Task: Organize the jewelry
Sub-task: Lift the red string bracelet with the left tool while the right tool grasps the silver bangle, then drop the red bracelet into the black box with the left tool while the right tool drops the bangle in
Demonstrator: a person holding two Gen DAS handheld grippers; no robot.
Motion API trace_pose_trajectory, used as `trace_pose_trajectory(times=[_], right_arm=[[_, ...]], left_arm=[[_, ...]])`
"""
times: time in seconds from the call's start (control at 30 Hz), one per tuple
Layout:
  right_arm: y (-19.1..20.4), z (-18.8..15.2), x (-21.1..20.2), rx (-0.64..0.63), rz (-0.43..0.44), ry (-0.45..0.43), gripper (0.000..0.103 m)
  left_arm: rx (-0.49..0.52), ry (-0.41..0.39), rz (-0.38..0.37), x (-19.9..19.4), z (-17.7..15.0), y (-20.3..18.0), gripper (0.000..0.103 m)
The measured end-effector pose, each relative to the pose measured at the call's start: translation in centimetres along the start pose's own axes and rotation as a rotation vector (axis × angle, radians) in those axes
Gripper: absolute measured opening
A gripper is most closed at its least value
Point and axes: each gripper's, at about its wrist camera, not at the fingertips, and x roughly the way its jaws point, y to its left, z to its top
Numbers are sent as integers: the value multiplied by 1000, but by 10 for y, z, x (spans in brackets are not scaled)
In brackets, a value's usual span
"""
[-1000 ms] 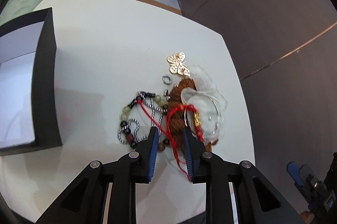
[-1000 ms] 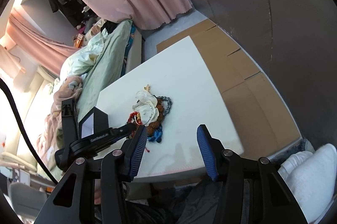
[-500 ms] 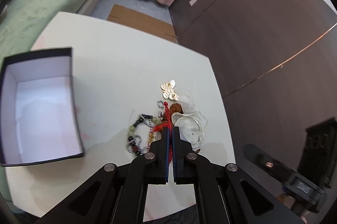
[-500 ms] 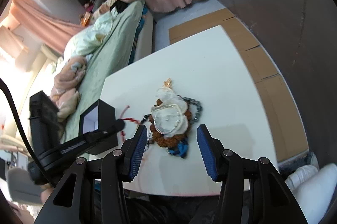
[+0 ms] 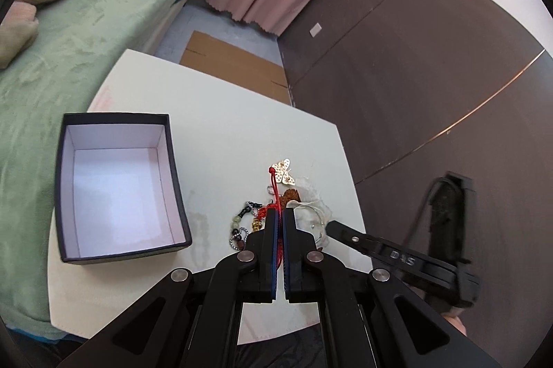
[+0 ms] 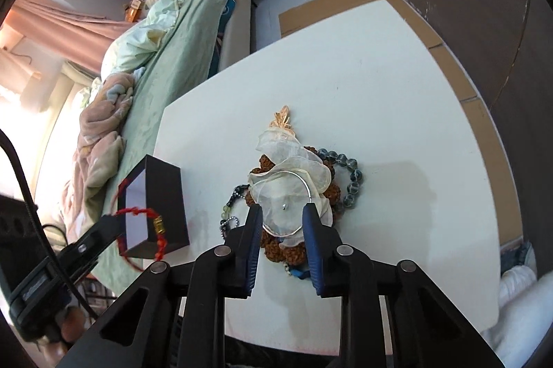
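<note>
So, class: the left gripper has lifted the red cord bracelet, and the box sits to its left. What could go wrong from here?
1. The red cord bracelet is pinched by a thin strand and dangles in a loop; it may slip, or catch the box wall.
2. The right gripper, jaws open, straddles the silver bangle on the sheer white flower; closing could grab fabric too and drag the tangled pile.

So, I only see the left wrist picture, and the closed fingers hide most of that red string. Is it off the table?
Observer: Yes, the red cord bracelet hangs as a loop from the left gripper, in front of the black box.
Operator: And the other claw?
Observer: The right gripper is open, over the sheer white flower.
Operator: Anything behind the pile?
Observer: A blue bead bracelet lies against it.
</note>
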Motion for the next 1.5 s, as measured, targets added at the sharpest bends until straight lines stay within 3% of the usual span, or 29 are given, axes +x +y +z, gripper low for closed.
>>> trace_pose_trajectory(times=[0.33, 0.6, 0.83, 0.9, 1.13, 1.2, 1.5], right_arm=[[-12, 4, 17, 53, -15, 20, 24], [-18, 12, 26, 93, -1, 29, 11], [12, 23, 47, -32, -186, 116, 10], [15, 26, 47, -30, -202, 129, 11], [12, 28, 49, -23, -186, 133, 11], [11, 26, 42, -19, -164, 112, 6], [32, 18, 8, -67, -99, 45, 5]], left_arm=[[-41, -28, -29, -20, -11, 6, 1], [-72, -26, -39, -25, -15, 13, 1], [-84, -39, -40, -31, -16, 19, 1], [-89, -44, -41, -34, -16, 22, 1], [-106, -47, -52, -37, -17, 28, 1], [-108, -47, -55, -38, -18, 29, 1], [-110, -80, -57, -49, -10, 34, 1]])
